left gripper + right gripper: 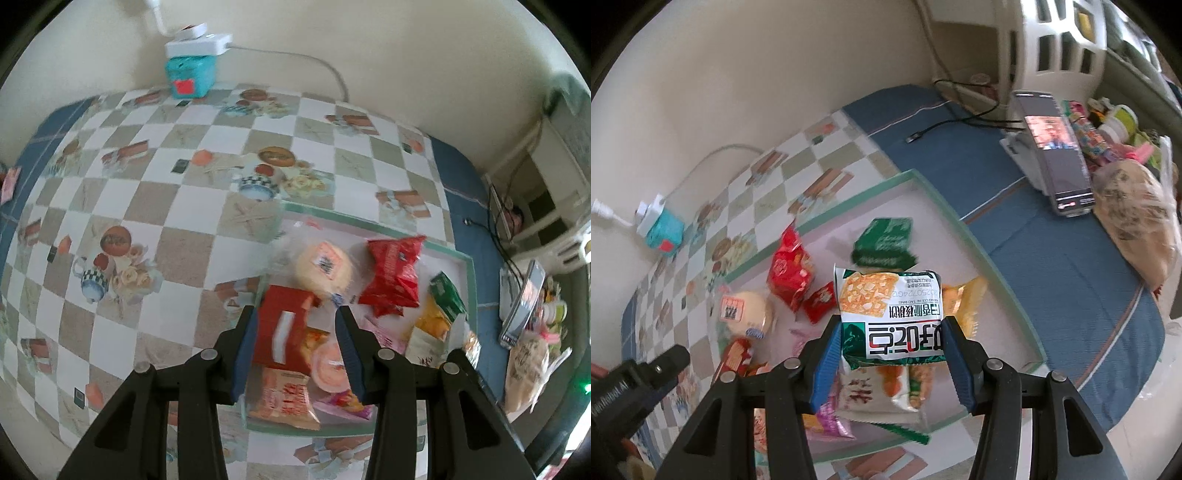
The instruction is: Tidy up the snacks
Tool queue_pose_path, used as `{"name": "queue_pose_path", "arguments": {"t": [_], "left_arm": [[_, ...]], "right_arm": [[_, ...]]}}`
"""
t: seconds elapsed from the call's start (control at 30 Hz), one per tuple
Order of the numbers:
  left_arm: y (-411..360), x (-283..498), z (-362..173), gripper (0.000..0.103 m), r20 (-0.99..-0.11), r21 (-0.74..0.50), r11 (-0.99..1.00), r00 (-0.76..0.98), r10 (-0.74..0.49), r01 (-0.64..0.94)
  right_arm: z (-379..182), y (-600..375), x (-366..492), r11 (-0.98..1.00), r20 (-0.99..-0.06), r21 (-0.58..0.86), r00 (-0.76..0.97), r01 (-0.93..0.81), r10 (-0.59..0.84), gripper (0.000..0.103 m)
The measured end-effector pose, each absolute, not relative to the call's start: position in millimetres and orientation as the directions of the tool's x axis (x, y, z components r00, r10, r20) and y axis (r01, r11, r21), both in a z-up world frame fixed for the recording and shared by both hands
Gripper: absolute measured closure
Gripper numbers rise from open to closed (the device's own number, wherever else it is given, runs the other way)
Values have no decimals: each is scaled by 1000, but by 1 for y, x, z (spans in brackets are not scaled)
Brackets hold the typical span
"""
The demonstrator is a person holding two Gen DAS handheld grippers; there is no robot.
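Snacks lie heaped in a shallow tray (466, 280) with a mint-green rim, on a table (184, 206) under a glossy checked oilcloth.

From the left wrist view, the left claw (295, 332) points steeply down over the near end of the tray. A red packet (282, 328), flat and stiff-looking, stands between its blue ribbed pads, long axis running away from the claw; the left pad touches its edge, but blur hides the other side, so I cannot tell whether it is pinched. Just beyond the tips sits a round pale cake in clear film (325, 267), and to the right beyond it a crinkled red foil bag (395, 277).

From the right wrist view, the right claw (892, 343) pinches a white-and-green cracker pouch (890, 314) by its lower sides, the pouch upright and broad across the jaws, above the tray floor. Ahead of it lies a flat green packet (886, 240); to its left, the left claw's black body (646, 373) is near. I judge the pouch's clearance over that pile governs where it goes down.
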State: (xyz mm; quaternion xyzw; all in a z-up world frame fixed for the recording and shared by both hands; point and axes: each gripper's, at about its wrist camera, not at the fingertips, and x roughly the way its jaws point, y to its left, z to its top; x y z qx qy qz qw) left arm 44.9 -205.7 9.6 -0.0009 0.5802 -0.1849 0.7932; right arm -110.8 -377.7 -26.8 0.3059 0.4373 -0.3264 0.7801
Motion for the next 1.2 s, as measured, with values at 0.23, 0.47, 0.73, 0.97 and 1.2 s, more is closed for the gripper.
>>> {"name": "queue_pose_path", "arguments": {"t": [0.23, 0.47, 0.73, 0.97, 1.2], "left_arm": [[-168, 69, -3, 58, -926, -254, 949, 238, -294, 187], [-162, 76, -23, 58, -943, -258, 954, 176, -283, 154], [-165, 74, -33, 56, -952, -247, 956, 144, -270, 159], [-159, 77, -38, 34, -960, -229, 965, 136, -246, 127], [-145, 82, -45, 8, -968, -188, 979, 153, -198, 79]], "right_arm": [[-25, -363, -95, 645, -882, 156, 400, 748, -250, 47], [-21, -353, -86, 677, -873, 193, 439, 710, -213, 47], [-20, -344, -76, 708, -870, 199, 455, 678, -190, 33], [-30, -346, -74, 697, -895, 141, 391, 703, -214, 6], [-33, -345, -73, 704, -902, 119, 373, 700, -218, 0]]}}
